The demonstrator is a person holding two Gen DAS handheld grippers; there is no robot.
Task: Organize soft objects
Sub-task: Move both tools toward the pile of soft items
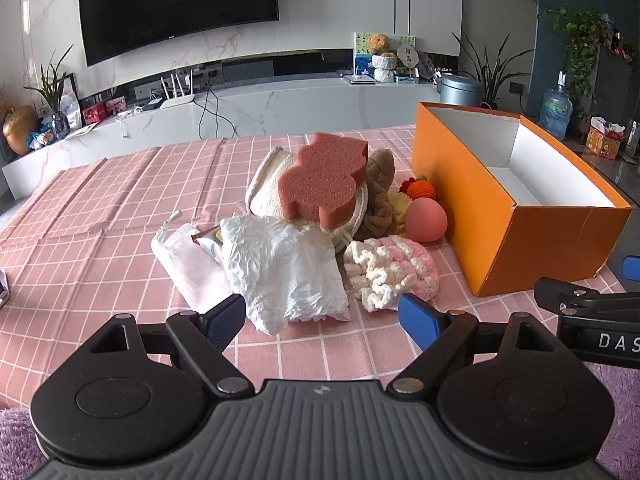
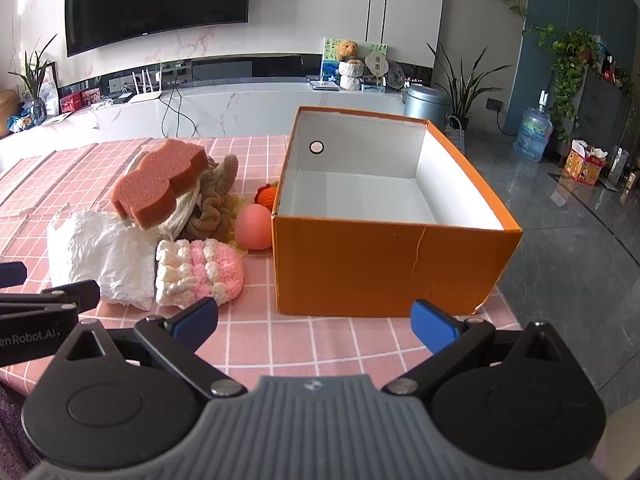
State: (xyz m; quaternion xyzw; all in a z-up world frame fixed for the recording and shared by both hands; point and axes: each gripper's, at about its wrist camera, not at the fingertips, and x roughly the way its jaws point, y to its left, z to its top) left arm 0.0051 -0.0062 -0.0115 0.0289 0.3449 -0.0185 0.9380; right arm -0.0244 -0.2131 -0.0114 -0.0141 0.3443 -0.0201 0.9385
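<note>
Pink checked tablecloth [image 1: 100,216] carries the soft pile at frame centre, left of the empty orange box [image 2: 380,264]. Left gripper [image 1: 322,316] and right gripper [image 2: 314,320] gape, grasping nothing. The crumpled white bag [image 1: 280,268] looks light and slippery; pinch a raised fold.

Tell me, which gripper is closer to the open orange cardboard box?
Right. The right gripper faces the open orange cardboard box just ahead of its fingers; the left gripper sits before the pile, with the box off to its right.

A yellow soft item [image 1: 399,203] is largely hidden behind the brown plush toy [image 1: 378,200] and the pink egg-shaped ball [image 1: 425,221]. The small packet [image 1: 210,240] under the crumpled white plastic bag [image 1: 280,268] cannot be identified.
</note>
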